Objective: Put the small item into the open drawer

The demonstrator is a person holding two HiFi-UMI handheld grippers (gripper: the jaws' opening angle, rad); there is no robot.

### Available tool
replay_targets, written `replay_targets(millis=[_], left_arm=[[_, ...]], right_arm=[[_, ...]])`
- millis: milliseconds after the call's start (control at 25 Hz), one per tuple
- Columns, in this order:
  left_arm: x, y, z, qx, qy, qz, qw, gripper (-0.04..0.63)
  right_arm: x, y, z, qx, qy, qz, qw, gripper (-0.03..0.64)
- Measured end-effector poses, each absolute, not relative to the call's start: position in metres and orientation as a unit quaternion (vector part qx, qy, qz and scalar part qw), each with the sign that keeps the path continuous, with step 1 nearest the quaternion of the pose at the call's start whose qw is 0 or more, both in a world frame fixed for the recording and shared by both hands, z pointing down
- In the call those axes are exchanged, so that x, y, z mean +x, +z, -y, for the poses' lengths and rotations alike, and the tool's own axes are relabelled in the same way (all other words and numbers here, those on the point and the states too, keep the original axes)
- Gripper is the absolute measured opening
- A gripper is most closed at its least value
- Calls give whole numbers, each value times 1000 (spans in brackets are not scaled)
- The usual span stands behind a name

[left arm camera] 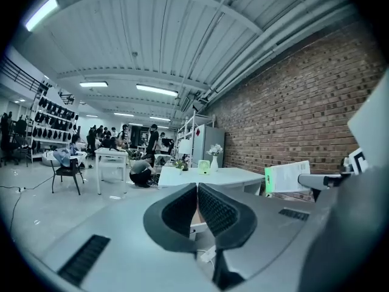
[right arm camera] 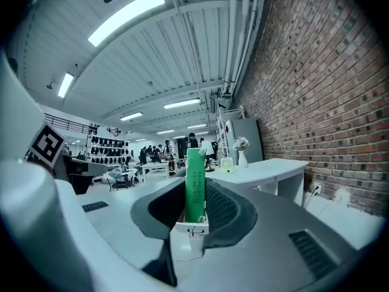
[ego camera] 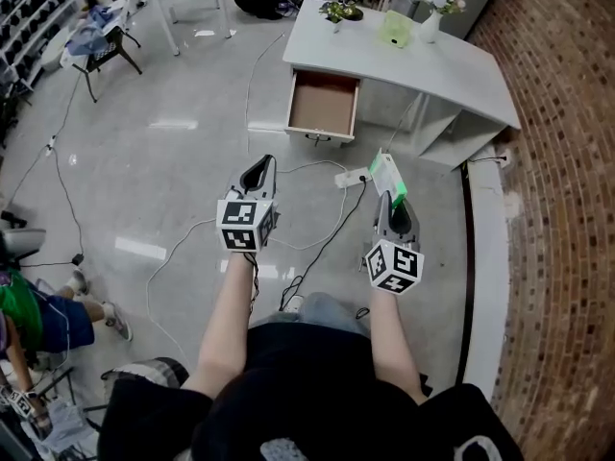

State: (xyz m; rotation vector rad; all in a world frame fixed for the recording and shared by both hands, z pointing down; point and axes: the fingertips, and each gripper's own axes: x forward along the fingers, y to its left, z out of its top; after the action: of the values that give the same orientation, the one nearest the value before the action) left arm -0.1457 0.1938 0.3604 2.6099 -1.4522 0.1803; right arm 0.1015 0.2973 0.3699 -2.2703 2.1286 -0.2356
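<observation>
A small green and white box sticks out of my right gripper, which is shut on it; in the right gripper view the box stands upright between the jaws. My left gripper is shut with nothing in it, its tips touching in the left gripper view. The open drawer hangs out of the white desk, well ahead of both grippers; its brown inside looks bare. From the left gripper view the box shows at the right.
On the desk stand a plant, a green fan and a vase of flowers. Cables and a power strip lie on the floor before the drawer. A brick wall runs along the right. A chair stands far left.
</observation>
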Motion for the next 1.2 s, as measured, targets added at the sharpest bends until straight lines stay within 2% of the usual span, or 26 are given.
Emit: replay_targets(millis=[680, 1200], left_arm=[[-130, 379, -140, 877, 64, 470, 85, 28], [-91, 406, 4, 862, 82, 491, 98, 28]], right_arm=[[118, 363, -245, -735, -66, -674, 39, 84], [164, 387, -80, -717, -87, -690, 41, 84]])
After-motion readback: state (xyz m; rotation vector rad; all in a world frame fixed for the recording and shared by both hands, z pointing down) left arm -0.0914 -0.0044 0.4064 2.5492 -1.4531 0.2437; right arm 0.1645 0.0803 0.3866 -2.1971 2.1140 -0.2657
